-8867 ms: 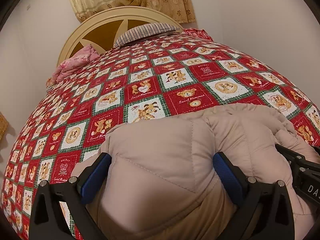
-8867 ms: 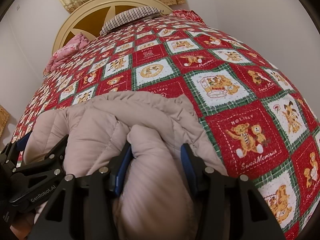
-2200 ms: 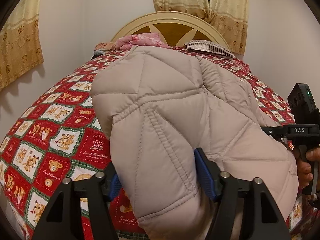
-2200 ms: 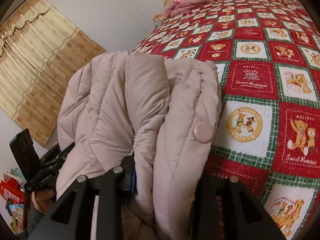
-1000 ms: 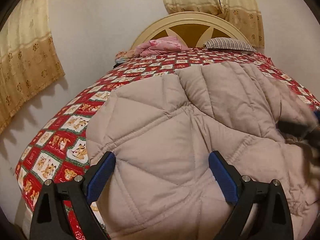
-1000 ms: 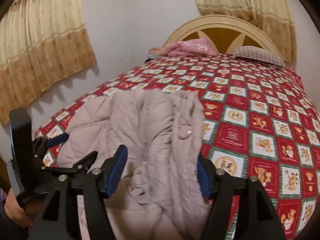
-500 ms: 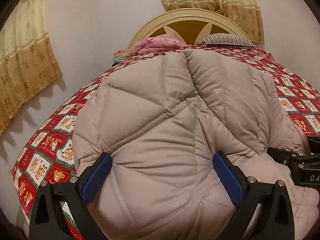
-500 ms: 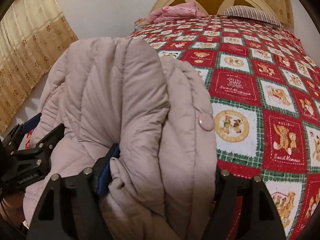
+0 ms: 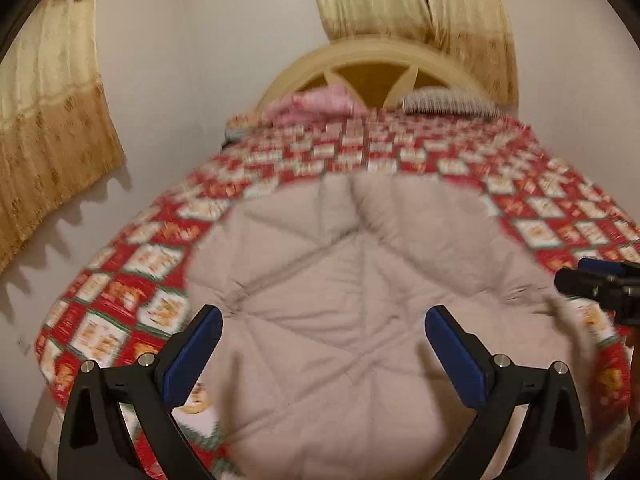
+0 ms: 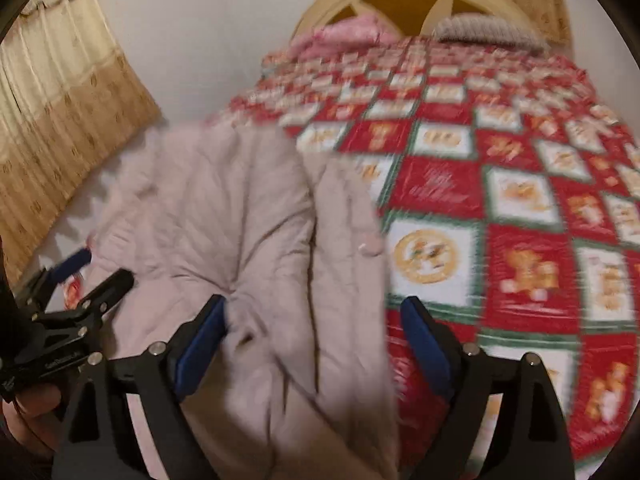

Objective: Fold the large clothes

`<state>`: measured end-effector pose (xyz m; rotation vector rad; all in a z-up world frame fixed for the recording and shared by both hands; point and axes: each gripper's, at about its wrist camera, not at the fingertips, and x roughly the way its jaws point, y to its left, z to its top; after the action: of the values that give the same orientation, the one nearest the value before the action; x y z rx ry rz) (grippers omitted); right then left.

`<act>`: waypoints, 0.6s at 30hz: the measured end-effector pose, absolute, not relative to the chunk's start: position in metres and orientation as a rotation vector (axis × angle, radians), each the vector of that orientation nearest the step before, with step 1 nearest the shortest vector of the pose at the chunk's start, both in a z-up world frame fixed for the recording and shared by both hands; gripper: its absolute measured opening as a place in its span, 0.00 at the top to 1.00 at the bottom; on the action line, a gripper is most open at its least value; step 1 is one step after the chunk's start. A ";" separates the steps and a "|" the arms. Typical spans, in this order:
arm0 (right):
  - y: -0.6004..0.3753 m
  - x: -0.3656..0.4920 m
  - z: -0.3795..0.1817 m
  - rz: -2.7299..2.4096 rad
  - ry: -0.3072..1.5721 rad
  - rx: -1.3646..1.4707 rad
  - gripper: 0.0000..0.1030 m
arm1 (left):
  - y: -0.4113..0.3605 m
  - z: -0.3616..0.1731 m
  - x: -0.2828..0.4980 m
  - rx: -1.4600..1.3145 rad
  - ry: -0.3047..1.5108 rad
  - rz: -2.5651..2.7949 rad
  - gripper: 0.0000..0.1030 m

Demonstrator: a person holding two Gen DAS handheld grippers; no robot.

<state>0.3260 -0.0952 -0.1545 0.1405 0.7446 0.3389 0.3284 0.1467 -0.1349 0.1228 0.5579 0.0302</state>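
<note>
Coat (image 9: 360, 304) lies folded on the bed (image 9: 132, 264), long axis toward the headboard, below spread left tongs (image 9: 324, 344) and still-opening right tongs (image 10: 312, 336), neither pinching it.

Right claw (image 10: 312, 340) opening astride folded beige padded coat (image 10: 248, 240), patchwork bedspread (image 10: 500, 184) beneath

I saw open quilt (image 10: 520, 208) from 12 to 3 o'clock, free to pass. Puffy coat (image 9: 360, 300) bulked dead ahead. Pillows (image 9: 444, 101) and headboard (image 9: 372, 52) closed off 12; wall (image 9: 192, 80) and curtain (image 9: 44, 120) hemmed 9 to 10.
</note>
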 end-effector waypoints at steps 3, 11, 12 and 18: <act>-0.108 0.290 -0.121 0.306 0.649 0.153 0.07 | 0.142 -0.105 0.291 0.109 0.506 0.018 0.01; -0.084 0.222 -0.075 0.324 0.514 0.095 0.03 | 0.132 -0.066 0.205 0.094 0.410 -0.010 0.01; -0.080 0.213 -0.072 0.335 0.497 0.080 0.03 | 0.133 -0.064 0.198 0.084 0.403 -0.011 0.01; -0.075 0.181 -0.054 0.356 0.429 0.041 0.00 | 0.139 -0.061 0.169 0.068 0.380 0.016 0.01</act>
<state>0.1808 -0.0754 -0.0538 0.0407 0.4286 0.3558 0.1685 0.1388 -0.0609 0.0678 0.3804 0.0160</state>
